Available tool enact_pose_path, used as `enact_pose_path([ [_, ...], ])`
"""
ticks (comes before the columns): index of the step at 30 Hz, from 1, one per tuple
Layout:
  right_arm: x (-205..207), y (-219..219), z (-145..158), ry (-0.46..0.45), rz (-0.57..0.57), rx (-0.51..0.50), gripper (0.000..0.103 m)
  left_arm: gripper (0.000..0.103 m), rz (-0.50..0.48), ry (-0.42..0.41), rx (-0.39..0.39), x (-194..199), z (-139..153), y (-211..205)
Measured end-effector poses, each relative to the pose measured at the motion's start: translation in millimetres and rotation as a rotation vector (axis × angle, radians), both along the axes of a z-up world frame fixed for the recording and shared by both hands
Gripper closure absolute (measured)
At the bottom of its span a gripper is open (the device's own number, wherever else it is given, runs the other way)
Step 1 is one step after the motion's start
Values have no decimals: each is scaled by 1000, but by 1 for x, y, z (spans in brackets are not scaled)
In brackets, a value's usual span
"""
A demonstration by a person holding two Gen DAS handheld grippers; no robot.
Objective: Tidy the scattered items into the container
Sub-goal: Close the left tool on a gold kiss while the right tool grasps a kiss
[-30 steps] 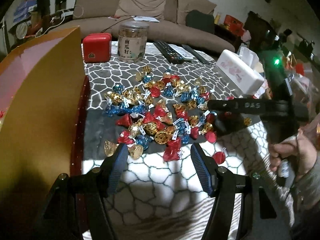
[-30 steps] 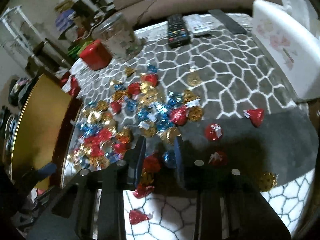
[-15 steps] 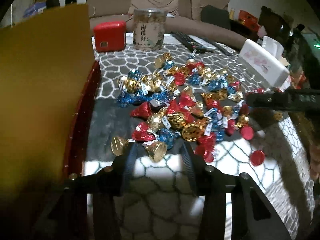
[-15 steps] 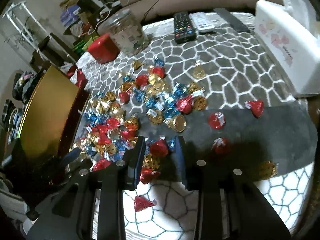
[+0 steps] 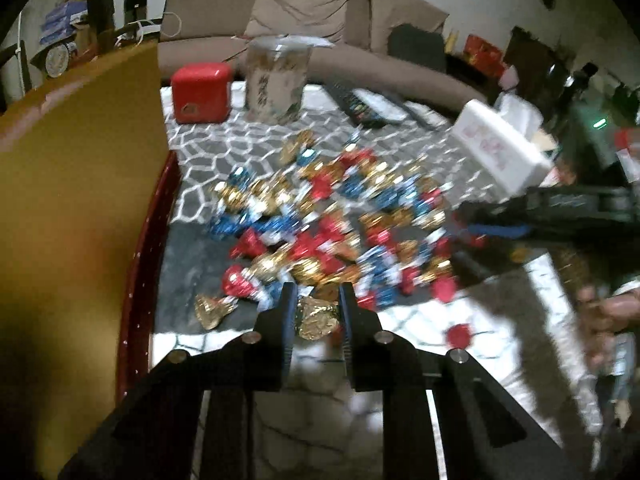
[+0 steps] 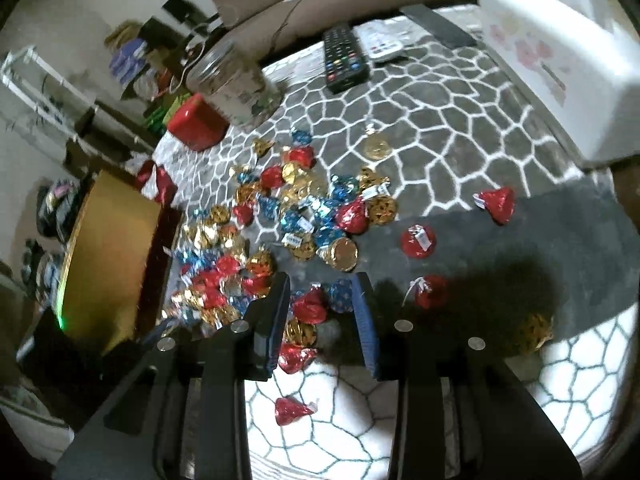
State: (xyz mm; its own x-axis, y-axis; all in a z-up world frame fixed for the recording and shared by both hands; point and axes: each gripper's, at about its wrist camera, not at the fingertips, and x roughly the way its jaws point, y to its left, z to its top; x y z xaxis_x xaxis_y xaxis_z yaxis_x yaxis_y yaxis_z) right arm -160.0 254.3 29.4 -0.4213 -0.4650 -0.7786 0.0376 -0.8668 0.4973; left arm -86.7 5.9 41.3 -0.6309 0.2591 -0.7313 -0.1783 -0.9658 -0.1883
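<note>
- Left gripper (image 5: 316,312): jaws closing, narrow, around a gold candy (image 5: 316,317) on the table (image 5: 320,396)
- Right gripper (image 6: 322,312): jaws part open over a red candy (image 6: 309,307), not pressing it
- Gold-lidded container (image 6: 110,256) beside the pile

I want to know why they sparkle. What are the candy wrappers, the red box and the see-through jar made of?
The candy wrappers look like thin metal foil: crinkled, glinting in gold, red and blue. The red box seems to be painted tin or glossy plastic; smooth with rounded corners, I can't tell which. The see-through jar looks like clear plastic or glass, since its contents show through.
</note>
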Motion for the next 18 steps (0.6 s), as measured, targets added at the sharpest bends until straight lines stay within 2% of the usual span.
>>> enact_pose_path([
  [2, -2, -1, -2, -14, -10, -12, 71, 83, -19, 17, 16, 5, 11, 1],
  [6, -6, -10, -10, -42, -10, 26, 71, 83, -37, 17, 25, 7, 19, 1],
  [9, -5, -20, -5, -10, 5, 40, 71, 83, -29, 3, 39, 8, 20, -8],
  [13, -2, -47, 15, 77, 105, 111, 71, 83, -26, 10, 46, 9, 24, -15],
  [18, -1, -69, 5, 62, 141, 239, 73, 83, -45, 11, 57, 11, 28, -15],
])
